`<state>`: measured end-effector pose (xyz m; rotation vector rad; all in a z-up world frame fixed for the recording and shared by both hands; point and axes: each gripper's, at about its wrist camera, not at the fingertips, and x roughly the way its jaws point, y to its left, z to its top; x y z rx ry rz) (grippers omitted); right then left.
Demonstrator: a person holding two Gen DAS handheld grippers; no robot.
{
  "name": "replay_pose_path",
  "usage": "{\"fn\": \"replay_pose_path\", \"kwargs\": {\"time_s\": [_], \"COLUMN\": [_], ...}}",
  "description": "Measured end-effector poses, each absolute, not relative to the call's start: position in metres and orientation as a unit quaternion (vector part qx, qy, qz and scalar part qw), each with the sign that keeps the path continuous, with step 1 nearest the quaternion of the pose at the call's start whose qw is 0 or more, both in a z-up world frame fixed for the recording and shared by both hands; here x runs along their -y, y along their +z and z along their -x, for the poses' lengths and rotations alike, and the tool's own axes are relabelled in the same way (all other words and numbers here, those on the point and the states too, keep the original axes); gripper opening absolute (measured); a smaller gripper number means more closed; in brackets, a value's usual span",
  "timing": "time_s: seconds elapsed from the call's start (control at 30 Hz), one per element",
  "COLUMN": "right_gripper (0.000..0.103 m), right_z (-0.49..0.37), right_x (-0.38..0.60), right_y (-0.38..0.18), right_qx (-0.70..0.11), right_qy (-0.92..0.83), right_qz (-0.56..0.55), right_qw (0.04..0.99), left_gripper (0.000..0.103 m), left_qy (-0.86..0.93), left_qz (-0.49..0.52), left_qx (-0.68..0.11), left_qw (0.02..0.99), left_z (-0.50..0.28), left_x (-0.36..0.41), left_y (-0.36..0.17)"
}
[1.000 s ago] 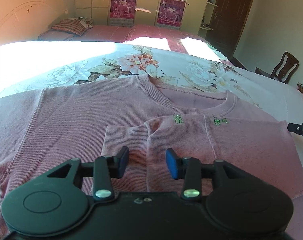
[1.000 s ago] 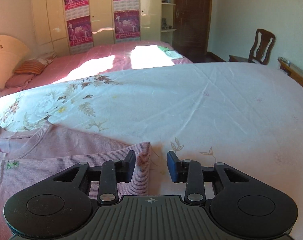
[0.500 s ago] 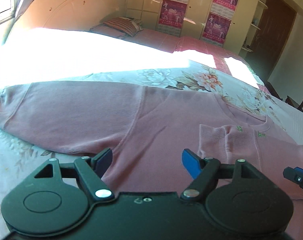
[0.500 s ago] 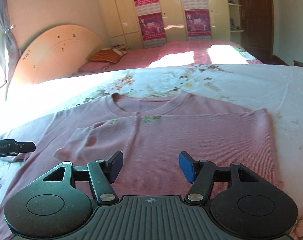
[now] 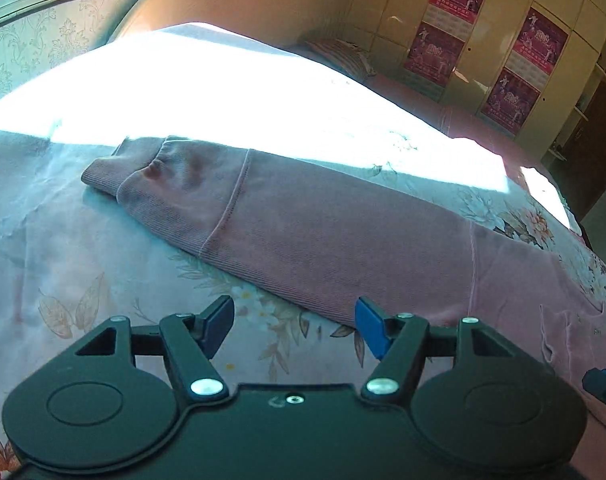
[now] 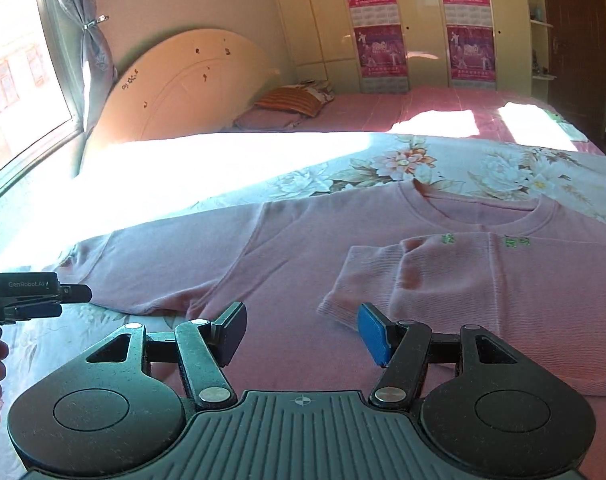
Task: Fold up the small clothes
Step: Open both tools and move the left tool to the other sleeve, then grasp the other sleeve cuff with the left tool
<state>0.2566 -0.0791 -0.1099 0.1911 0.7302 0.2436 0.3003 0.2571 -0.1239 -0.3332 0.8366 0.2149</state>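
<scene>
Pink ribbed knit lay spread across the flowered bedspread (image 6: 463, 168): a small sweater (image 6: 303, 256), face up, its neckline (image 6: 479, 212) toward the far wardrobe. One sleeve (image 6: 403, 276) was already folded in across the chest, its cuff lying just below the neckline. The other sleeve (image 5: 303, 224) stretched straight out away from the neckline toward the window side, its cuff (image 5: 119, 172) resting at the edge of a hard patch of sunlight. The left gripper (image 5: 295, 324) hung over that outstretched sleeve, near the sleeve's lower edge and well short of the cuff, jaws partly apart with only bedspread and knit showing beneath them; they had just been narrowing a little and held nothing. The right gripper (image 6: 303, 332) hovered over the sweater's body below the neckline, close to the underarm, jaws about half spread and likewise empty. The step in hand looked to be bringing the second sleeve in. To do it well, I judged the left gripper should travel on out to the cuff, pinch only that ribbed end, and carry it low toward the neckline. The right gripper might press the shoulder seam so the body did not drag or bunch. Laying the cuff alongside the folded one would keep the bundle square.
</scene>
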Motion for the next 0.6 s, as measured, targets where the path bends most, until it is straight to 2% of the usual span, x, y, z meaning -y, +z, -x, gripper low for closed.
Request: {"fn": "replay_pose_path", "kwargs": {"time_s": [0.3, 0.47, 0.53, 0.6], "right_gripper": [0.061, 0.061, 0.061, 0.061], "right_z": [-0.278, -0.289, -0.292, -0.296], "right_x": [0.015, 0.002, 0.0, 0.001], "right_y": [-0.121, -0.132, -0.135, -0.138], "right_qx": [-0.37, -0.383, -0.387, -0.39], "right_qy": [0.141, 0.135, 0.13, 0.125], "right_qz": [-0.078, -0.072, -0.071, -0.071], "right_qw": [0.915, 0.911, 0.91, 0.909], "left_gripper": [0.056, 0.053, 0.048, 0.032], "left_qy": [0.159, 0.154, 0.146, 0.148], "left_qz": [0.282, 0.323, 0.33, 0.339], "left_qx": [-0.389, -0.363, -0.357, -0.349], "left_qw": [0.863, 0.86, 0.862, 0.861], "left_z": [-0.313, -0.328, -0.336, -0.342], "left_x": [-0.366, -0.396, -0.401, -0.405], "left_y": [-0.153, -0.167, -0.17, -0.173]}}
